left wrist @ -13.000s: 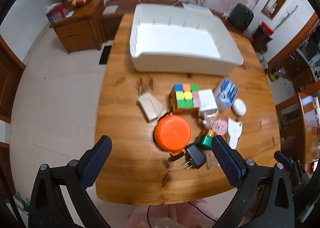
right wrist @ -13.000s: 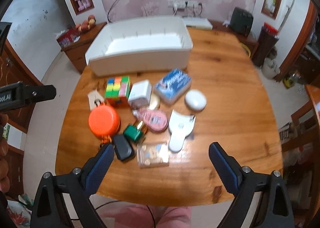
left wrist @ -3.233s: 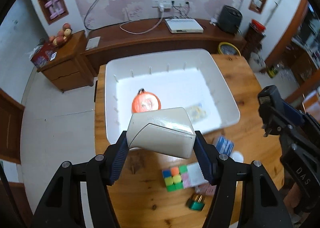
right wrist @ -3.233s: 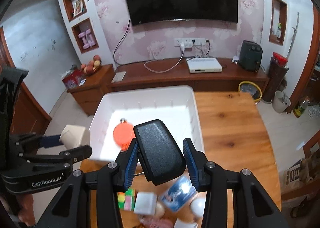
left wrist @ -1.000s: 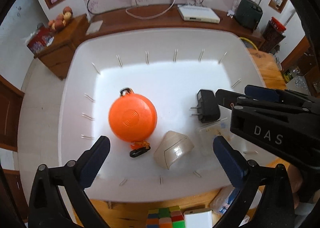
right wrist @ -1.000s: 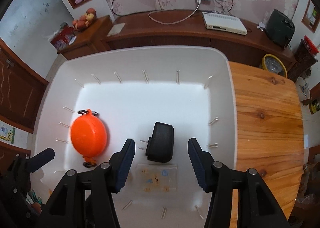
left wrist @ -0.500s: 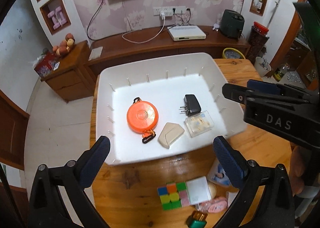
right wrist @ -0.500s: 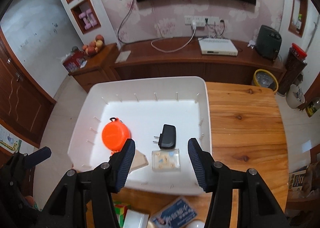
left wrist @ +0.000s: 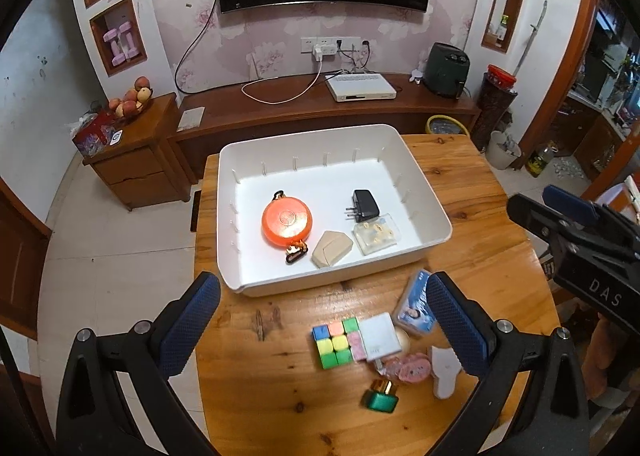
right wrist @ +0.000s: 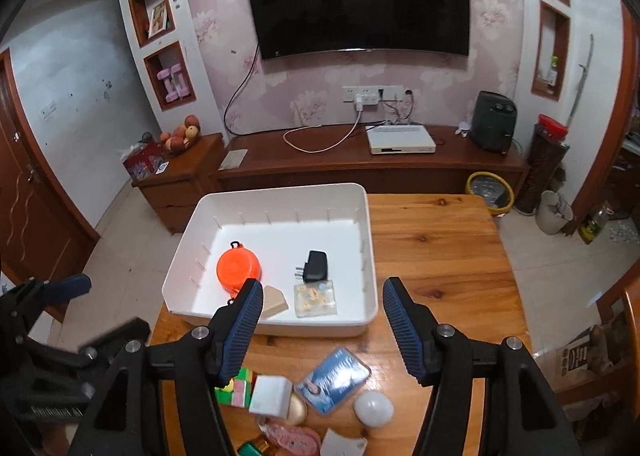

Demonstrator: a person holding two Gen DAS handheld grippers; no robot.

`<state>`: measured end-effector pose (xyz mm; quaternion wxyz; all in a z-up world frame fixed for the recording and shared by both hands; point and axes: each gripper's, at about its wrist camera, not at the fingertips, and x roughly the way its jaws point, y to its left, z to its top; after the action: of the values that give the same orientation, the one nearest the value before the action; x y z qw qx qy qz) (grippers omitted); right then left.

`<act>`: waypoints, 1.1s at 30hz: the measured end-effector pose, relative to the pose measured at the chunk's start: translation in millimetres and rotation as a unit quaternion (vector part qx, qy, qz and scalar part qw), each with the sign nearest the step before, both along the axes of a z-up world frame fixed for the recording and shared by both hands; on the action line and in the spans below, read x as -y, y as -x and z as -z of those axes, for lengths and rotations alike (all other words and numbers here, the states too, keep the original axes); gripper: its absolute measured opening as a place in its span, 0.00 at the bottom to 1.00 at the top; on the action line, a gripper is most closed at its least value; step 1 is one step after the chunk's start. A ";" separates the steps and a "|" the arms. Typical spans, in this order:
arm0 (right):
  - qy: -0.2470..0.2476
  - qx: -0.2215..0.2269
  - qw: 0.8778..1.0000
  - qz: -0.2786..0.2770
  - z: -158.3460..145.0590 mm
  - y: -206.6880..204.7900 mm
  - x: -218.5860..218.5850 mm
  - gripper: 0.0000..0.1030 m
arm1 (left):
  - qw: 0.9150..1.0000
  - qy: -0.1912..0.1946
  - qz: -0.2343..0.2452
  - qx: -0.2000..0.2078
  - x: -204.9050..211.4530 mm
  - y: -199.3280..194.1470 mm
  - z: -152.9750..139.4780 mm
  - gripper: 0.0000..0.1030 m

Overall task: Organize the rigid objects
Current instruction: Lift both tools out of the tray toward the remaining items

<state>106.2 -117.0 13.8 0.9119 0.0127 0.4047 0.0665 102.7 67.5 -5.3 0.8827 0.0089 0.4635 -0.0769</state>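
Both grippers hang above the near edge of the wooden table, pointing down and forward.

Left gripper: jaws spread wide, nothing between the pads. Right gripper: jaws apart and empty too; they have just been opening wider. The right one also shows at the right edge of the left camera's view.

Nearest on the table, a loose cluster still outside the tray:
- green bottle with a gold cap, closest to the edge
- pink round case and a white flat piece just beside it
- colour cube, touching a white box on its right
- cream oval thing half hidden behind the white box
- blue packet, near the tray's front wall
- white egg-shaped thing, seen from the right camera only, right of the packet

Beyond the cluster, the white tray sits on the far left part of the table. Inside it, toward the front:
- orange round tape measure, at left, with a clip at its near side
- beige folded piece, just right of it
- clear plastic box, further right
- black charger, prongs to the left, just behind the clear box

Far side of the room: a long dark wood cabinet with a white set-top box, and a black television on the flowered wall above.
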 end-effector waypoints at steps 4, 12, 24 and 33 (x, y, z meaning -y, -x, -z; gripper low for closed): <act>0.005 0.005 1.000 0.015 -0.4 24.4 9.7 0.62 | 1.000 0.007 0.015 0.002 -0.3 18.2 -0.8 0.99; 0.034 0.001 0.999 0.040 18.8 70.1 24.2 0.62 | 0.995 0.006 0.097 -0.032 21.2 53.4 24.4 0.99; 0.015 -0.101 0.991 0.091 117.9 102.9 48.0 0.62 | 0.977 0.009 0.136 -0.163 49.5 74.8 114.4 0.99; 0.005 -0.141 0.985 0.099 162.1 115.9 48.8 0.62 | 0.975 -0.015 0.115 -0.191 49.9 70.1 161.3 0.99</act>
<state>-9.7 -165.8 -148.2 0.8481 0.0577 0.5259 -0.0287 32.6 17.6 -166.6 0.7633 0.0603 0.6201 -0.1710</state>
